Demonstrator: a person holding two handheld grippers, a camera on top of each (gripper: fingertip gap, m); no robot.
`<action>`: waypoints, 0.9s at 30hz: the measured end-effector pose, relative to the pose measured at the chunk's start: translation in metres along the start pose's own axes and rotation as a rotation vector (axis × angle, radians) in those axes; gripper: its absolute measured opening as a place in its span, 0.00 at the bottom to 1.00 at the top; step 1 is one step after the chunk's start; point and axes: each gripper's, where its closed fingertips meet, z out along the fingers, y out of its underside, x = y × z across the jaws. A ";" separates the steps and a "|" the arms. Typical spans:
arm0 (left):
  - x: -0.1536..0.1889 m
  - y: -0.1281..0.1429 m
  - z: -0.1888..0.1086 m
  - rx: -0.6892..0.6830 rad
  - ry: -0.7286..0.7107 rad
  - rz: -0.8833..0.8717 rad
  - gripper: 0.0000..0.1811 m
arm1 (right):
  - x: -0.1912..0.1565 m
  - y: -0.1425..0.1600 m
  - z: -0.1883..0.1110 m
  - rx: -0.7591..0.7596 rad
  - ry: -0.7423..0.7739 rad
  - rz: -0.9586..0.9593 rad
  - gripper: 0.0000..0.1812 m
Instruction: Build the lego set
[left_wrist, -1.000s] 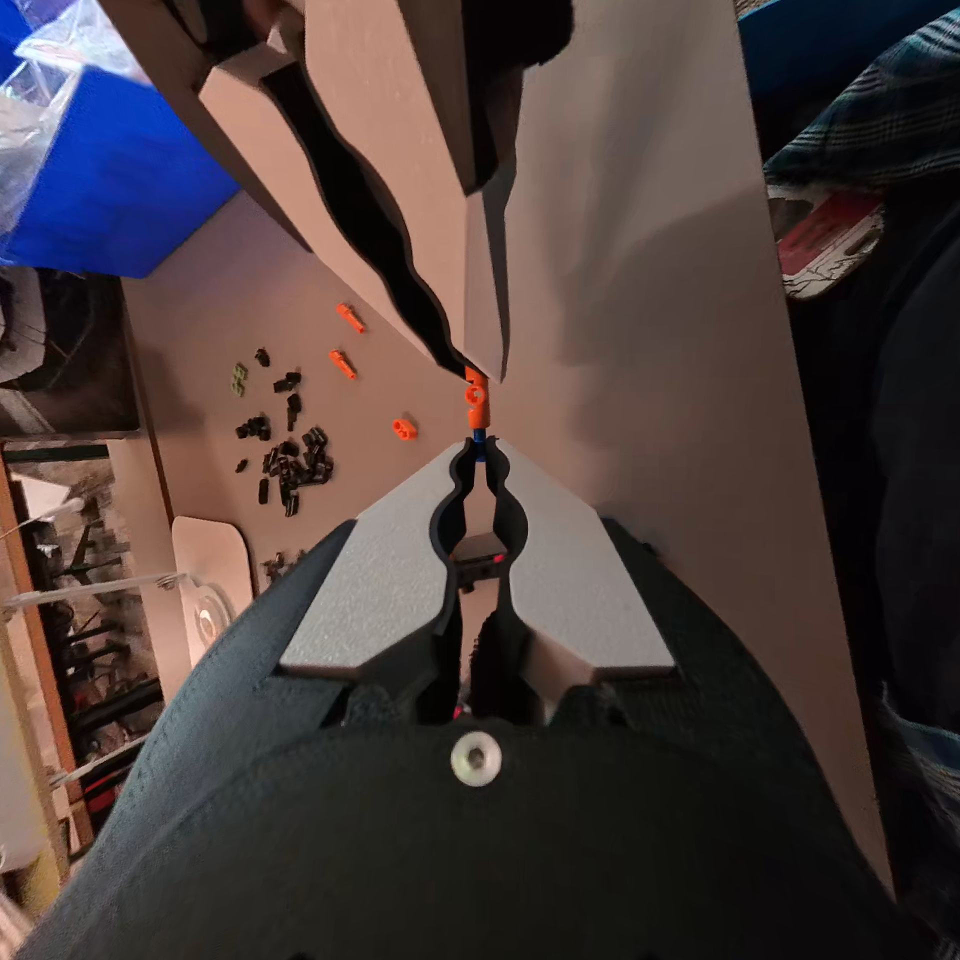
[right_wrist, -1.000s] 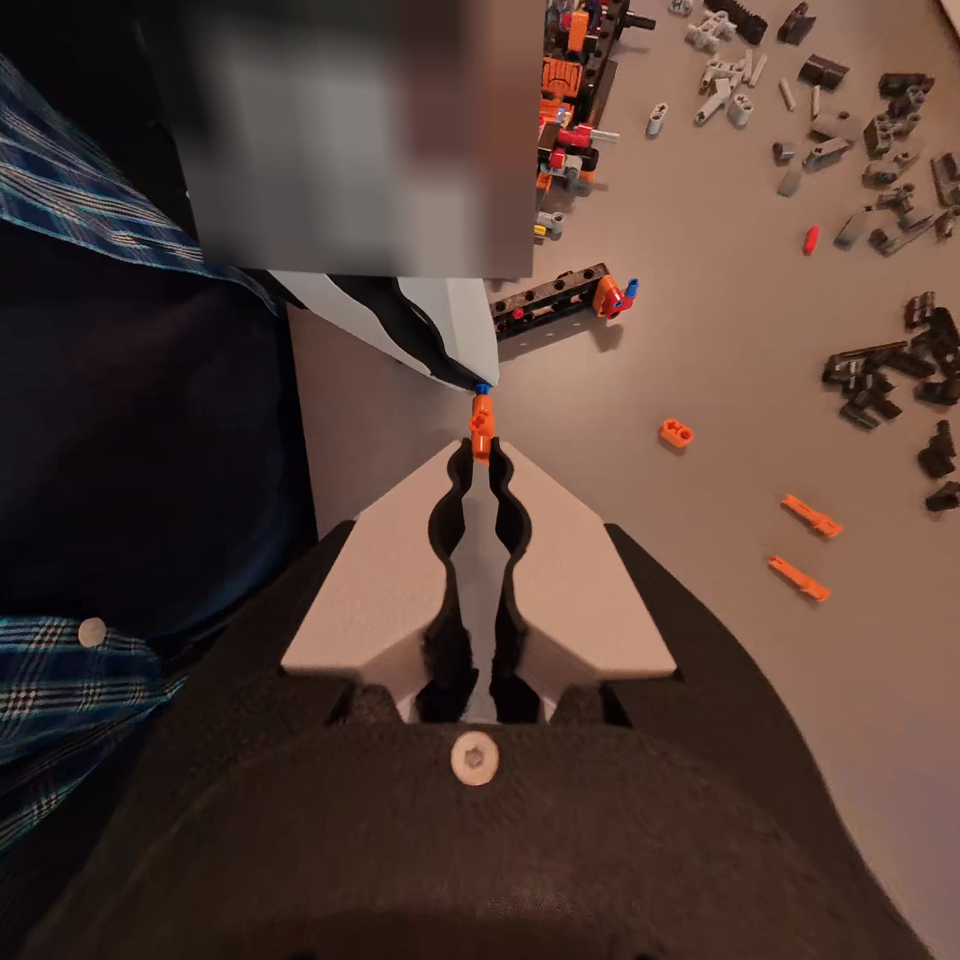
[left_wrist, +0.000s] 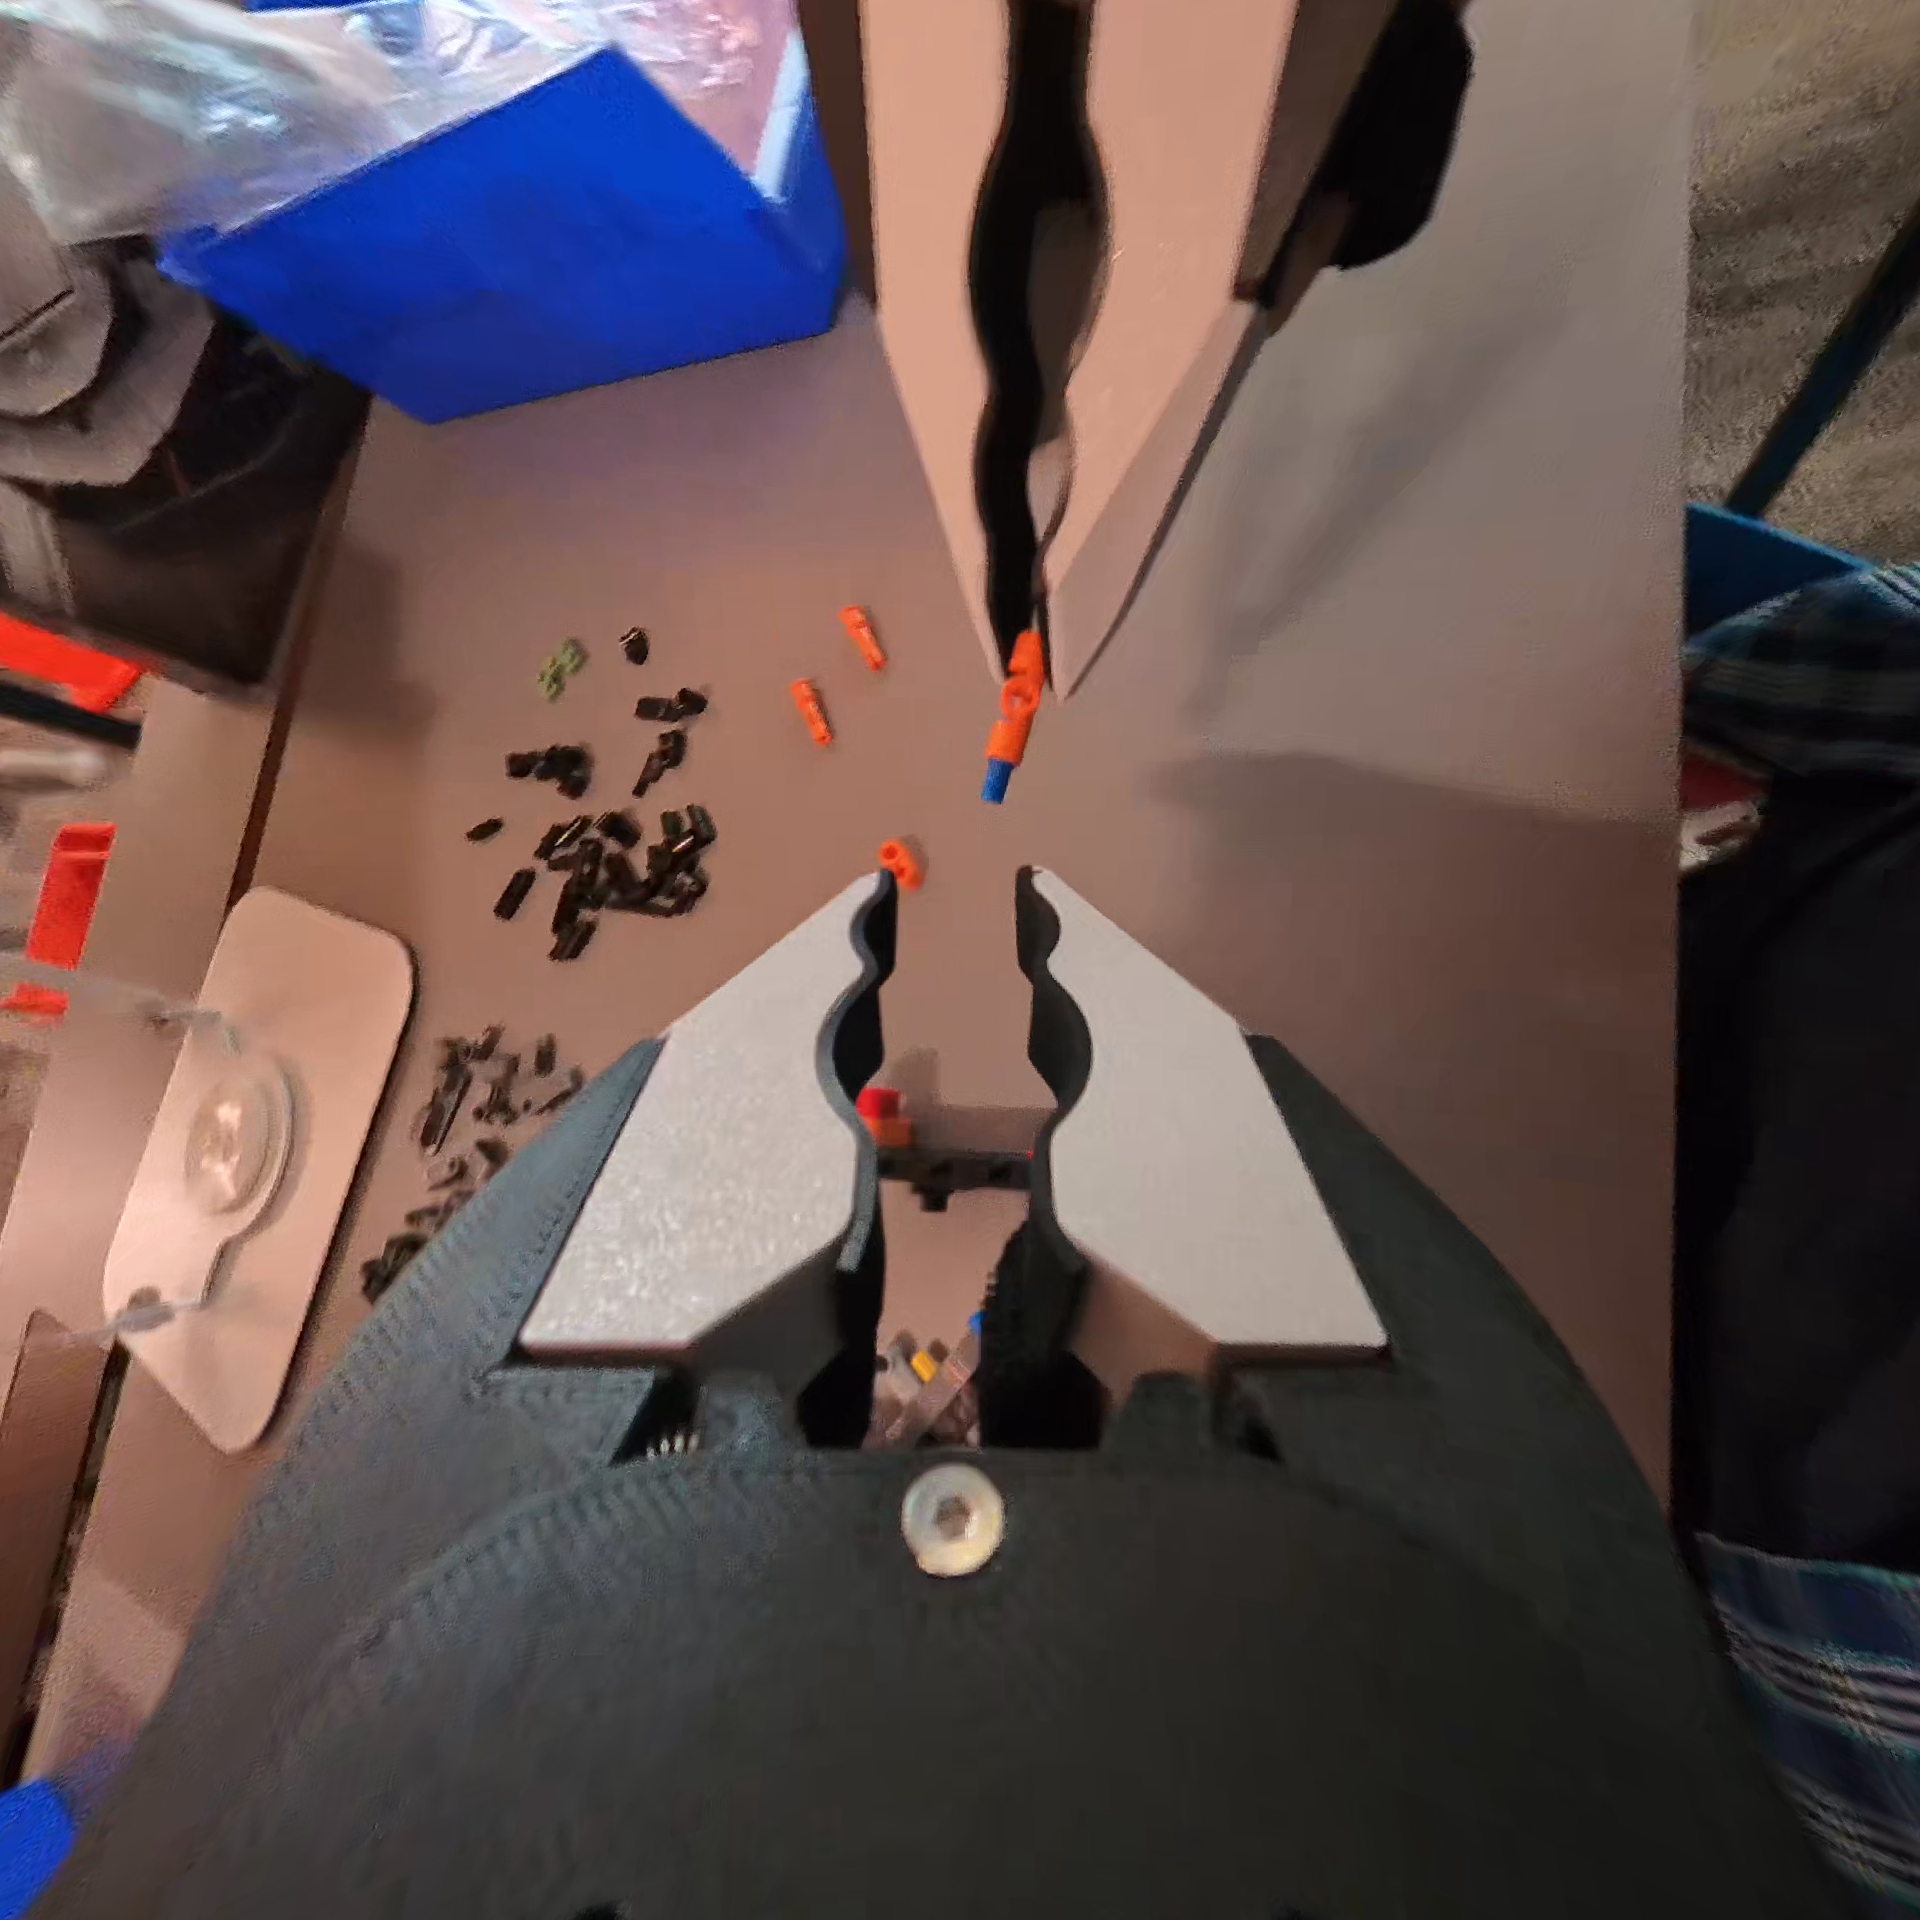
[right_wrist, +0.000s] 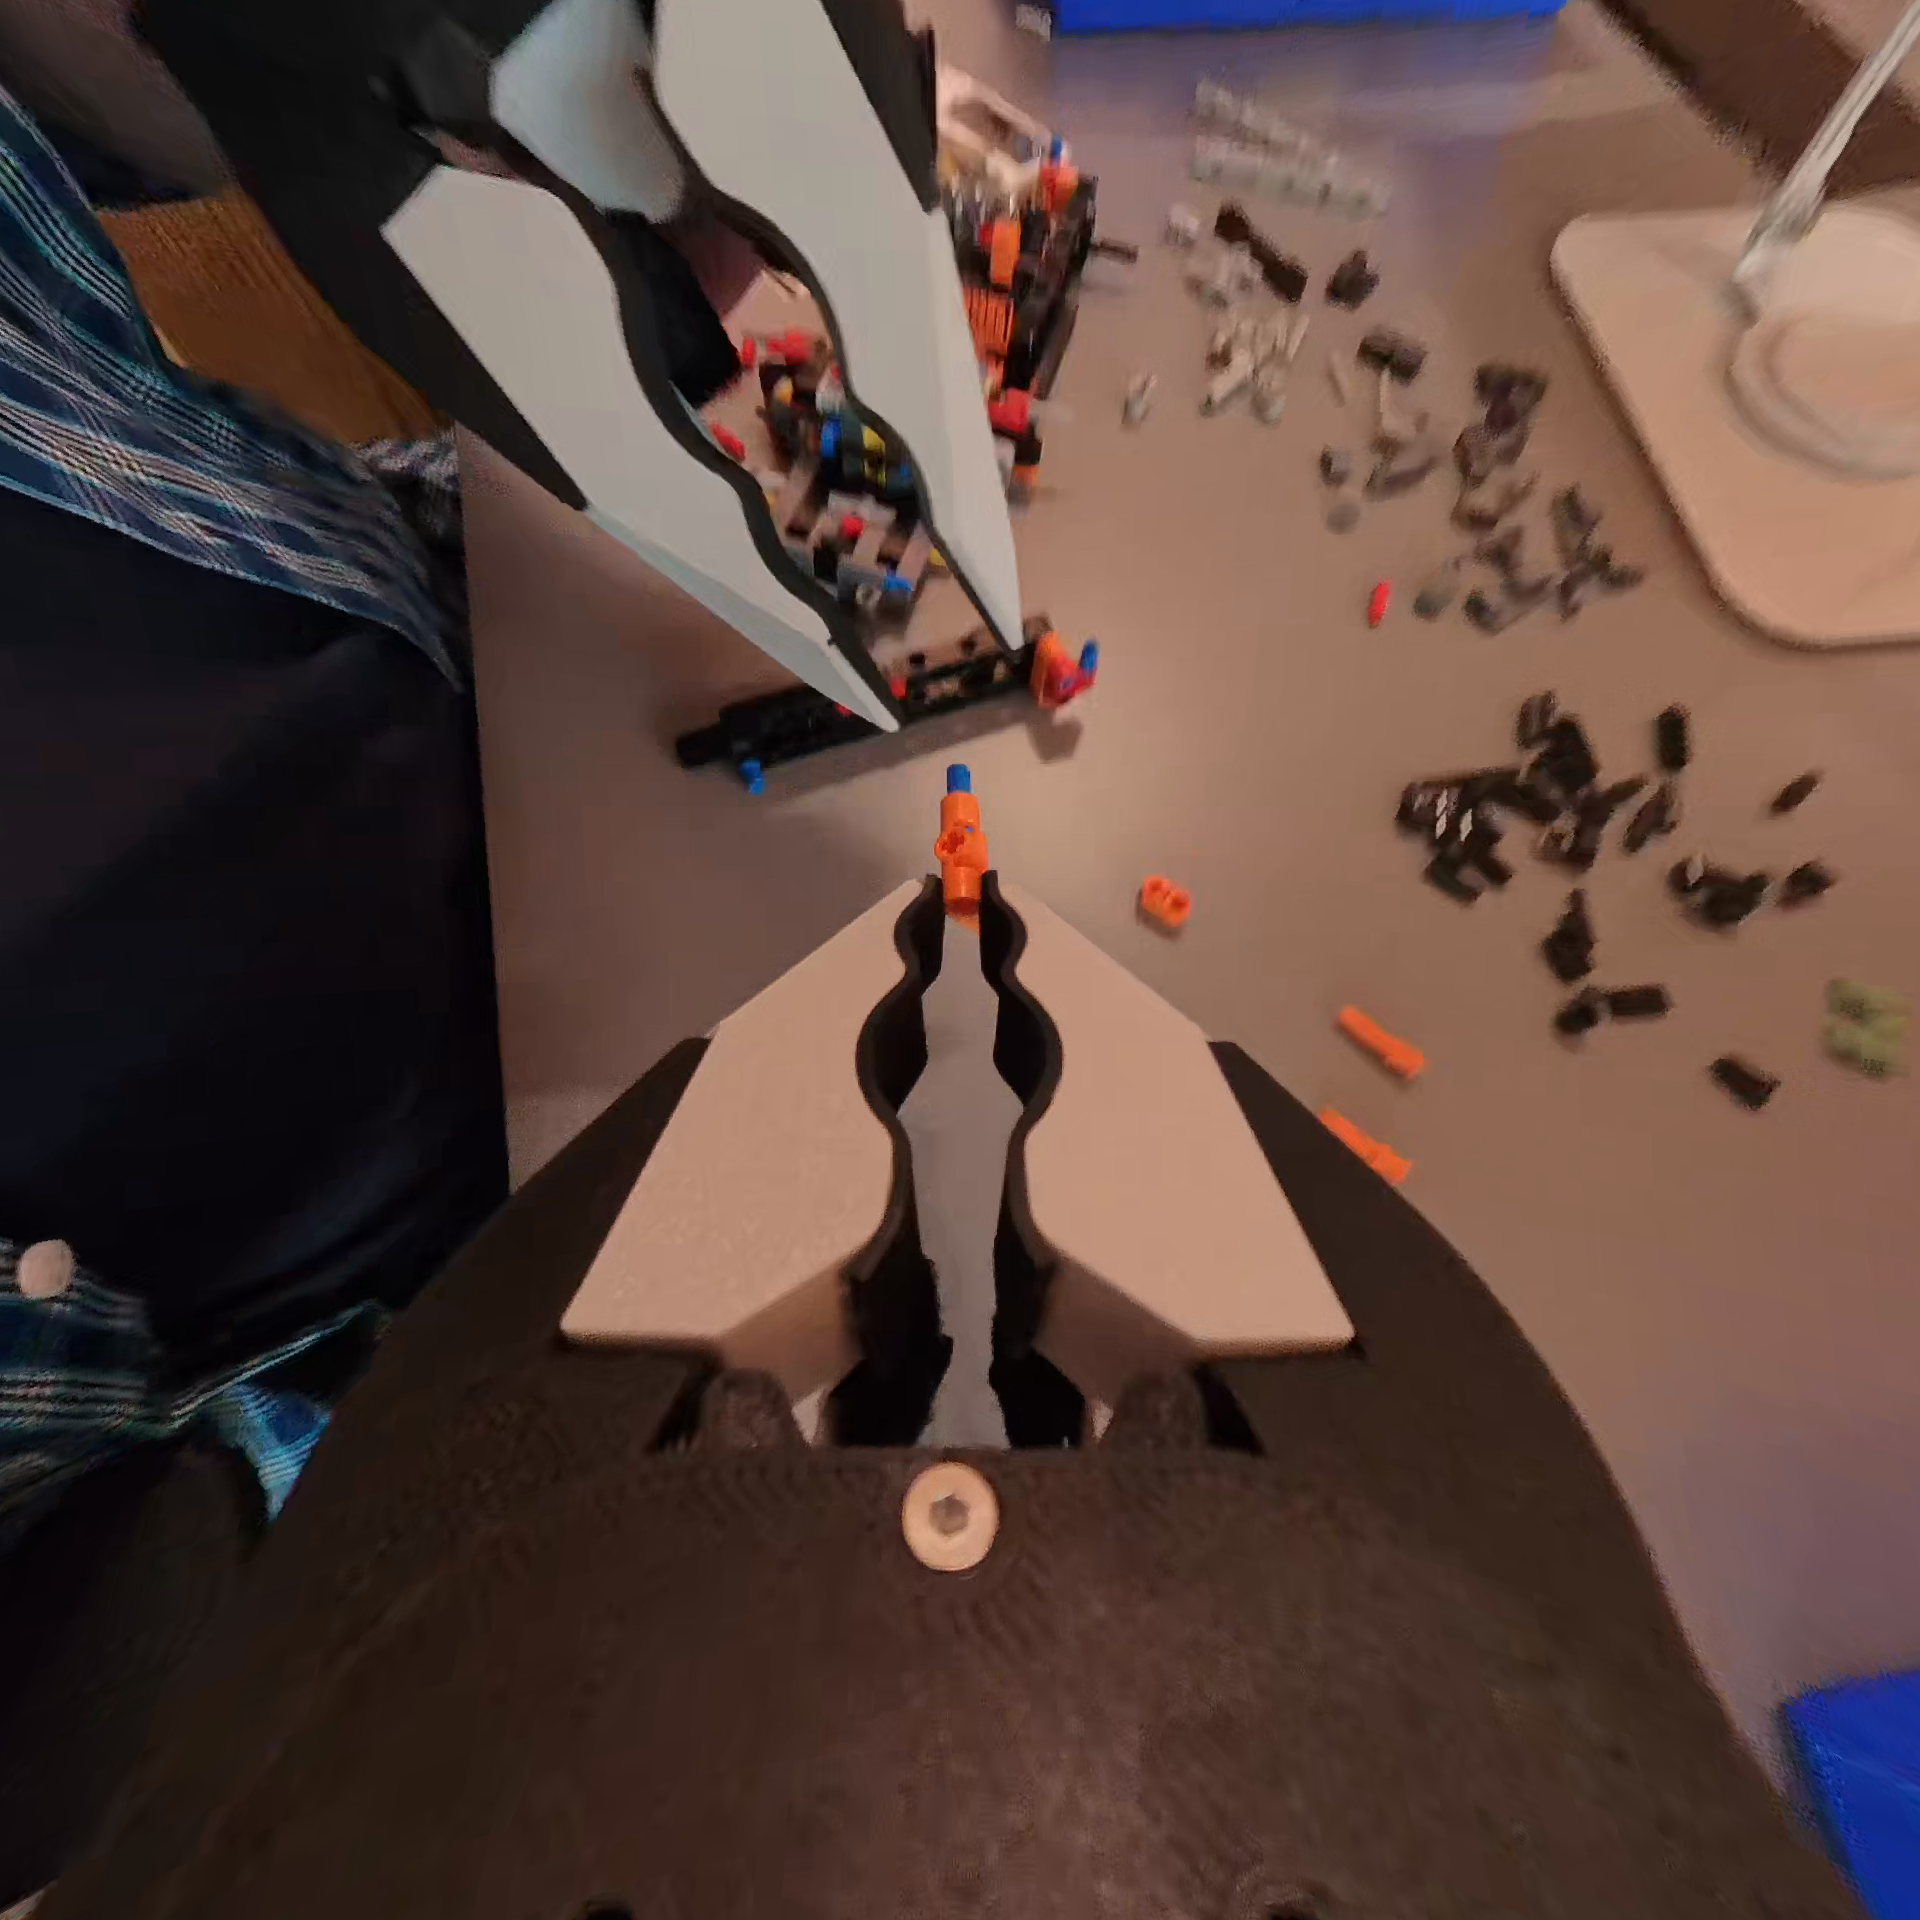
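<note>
Right gripper pinches orange connector, blue pin at far end. Left gripper jaws apart, empty, just short of pin.

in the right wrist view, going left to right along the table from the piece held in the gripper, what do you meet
orange connector with a blue pin, held in the right gripper → small orange piece → two orange pins → pile of black pieces → pale green piece
</note>
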 end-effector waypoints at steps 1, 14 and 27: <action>-0.005 0.002 -0.004 0.009 -0.012 -0.025 0.14 | 0.002 -0.008 -0.001 0.022 0.021 -0.041 0.02; -0.019 -0.016 -0.055 0.410 0.472 -0.689 0.15 | -0.005 -0.069 0.004 -0.024 0.388 -0.714 0.02; -0.007 -0.016 -0.094 0.670 0.896 -1.081 0.05 | -0.039 -0.108 0.017 0.076 0.350 -1.009 0.02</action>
